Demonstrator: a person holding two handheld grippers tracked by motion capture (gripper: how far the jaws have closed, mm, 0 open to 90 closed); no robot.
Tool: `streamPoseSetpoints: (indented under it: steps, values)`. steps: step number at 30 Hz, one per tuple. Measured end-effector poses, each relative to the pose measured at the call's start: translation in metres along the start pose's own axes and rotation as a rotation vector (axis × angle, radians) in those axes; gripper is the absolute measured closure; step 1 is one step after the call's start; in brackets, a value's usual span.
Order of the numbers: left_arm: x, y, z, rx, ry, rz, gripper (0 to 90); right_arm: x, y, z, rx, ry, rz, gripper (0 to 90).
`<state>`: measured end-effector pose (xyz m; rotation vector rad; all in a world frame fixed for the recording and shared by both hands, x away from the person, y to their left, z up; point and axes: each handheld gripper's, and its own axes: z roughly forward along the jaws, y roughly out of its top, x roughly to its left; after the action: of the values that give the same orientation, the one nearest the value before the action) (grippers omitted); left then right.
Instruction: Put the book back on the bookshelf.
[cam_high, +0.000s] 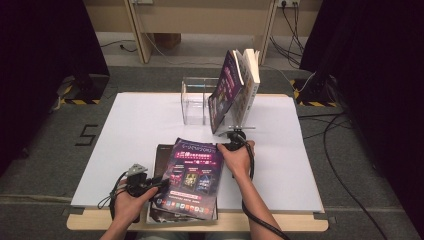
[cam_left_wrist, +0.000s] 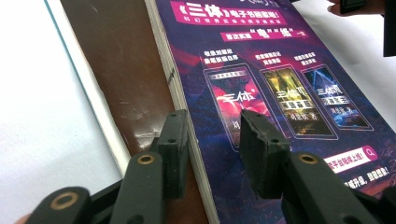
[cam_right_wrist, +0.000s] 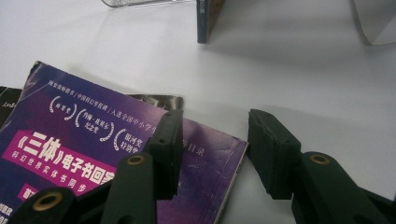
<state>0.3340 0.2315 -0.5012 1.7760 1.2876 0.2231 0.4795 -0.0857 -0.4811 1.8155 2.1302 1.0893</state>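
At the near edge of the surface (cam_high: 130, 130), the purple book (cam_high: 192, 175) is straddled along its left side by the left gripper (cam_left_wrist: 212, 140), jaws partly apart and not pressing. At the book's far right corner the right gripper (cam_right_wrist: 212, 144) is held with jaws wide, nothing gripped. A brown book (cam_left_wrist: 126, 74) lies beneath. Near the far edge, a clear holder (cam_high: 195, 102) is seen with two books (cam_high: 235, 90) leaning in it.

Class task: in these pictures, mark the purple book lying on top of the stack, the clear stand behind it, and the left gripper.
purple book (cam_high: 192, 176), high view, middle of its front cover.
clear stand (cam_high: 193, 102), high view, its front wall.
left gripper (cam_left_wrist: 214, 148), left gripper view, midway between its fingertips.
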Motion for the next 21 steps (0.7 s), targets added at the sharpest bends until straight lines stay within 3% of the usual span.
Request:
streamPoseSetpoints:
  steps: [11,21]
  values:
    - [-0.0021,-0.0002,0.0002,0.0,0.02,-0.001,63.9,-0.0032,-0.0017,-0.0054,-0.017,0.034,0.076,58.8]
    - [-0.0022,-0.0001,0.0003,0.0,0.024,-0.004,64.9,-0.0033,-0.0052,-0.0053,-0.003,0.036,0.086,58.9]
